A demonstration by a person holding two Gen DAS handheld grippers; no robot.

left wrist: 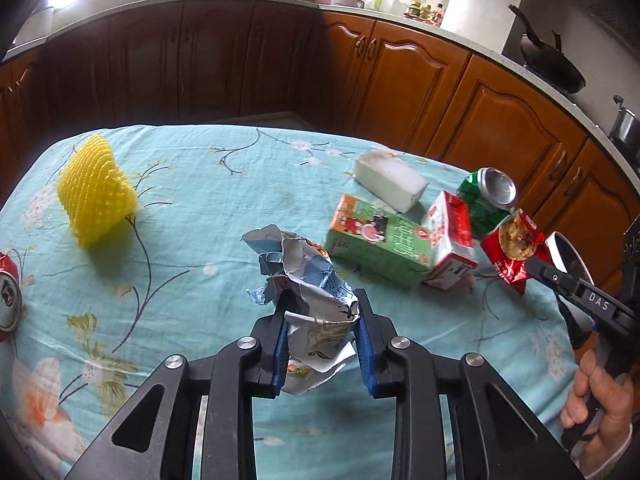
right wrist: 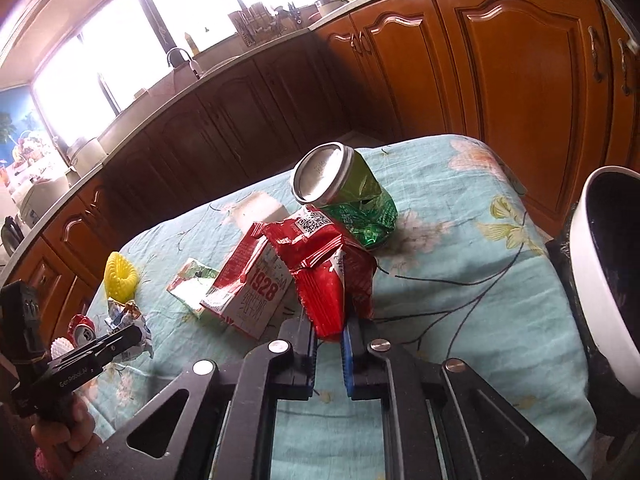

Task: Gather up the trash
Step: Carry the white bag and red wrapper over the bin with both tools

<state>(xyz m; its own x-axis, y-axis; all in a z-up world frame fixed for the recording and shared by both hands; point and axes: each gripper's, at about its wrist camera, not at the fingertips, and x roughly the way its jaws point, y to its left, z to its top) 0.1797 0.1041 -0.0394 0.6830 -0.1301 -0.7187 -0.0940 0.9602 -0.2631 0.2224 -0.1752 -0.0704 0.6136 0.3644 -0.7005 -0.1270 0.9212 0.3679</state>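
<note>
Left gripper clamped on crumpled wrapper over the table, pads narrow, right gripper pinched nearly closed on red packet, beside green can, milk carton

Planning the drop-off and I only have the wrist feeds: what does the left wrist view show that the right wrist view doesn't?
Left only: the left gripper clamped on the crumpled blue-white wrapper, seen close, and black pans on the counter.
Right only: the right gripper pinching the red snack bag, and the sink faucet.
Both: the green crushed can, both cartons, the yellow foam net, the white-rimmed bin.
</note>
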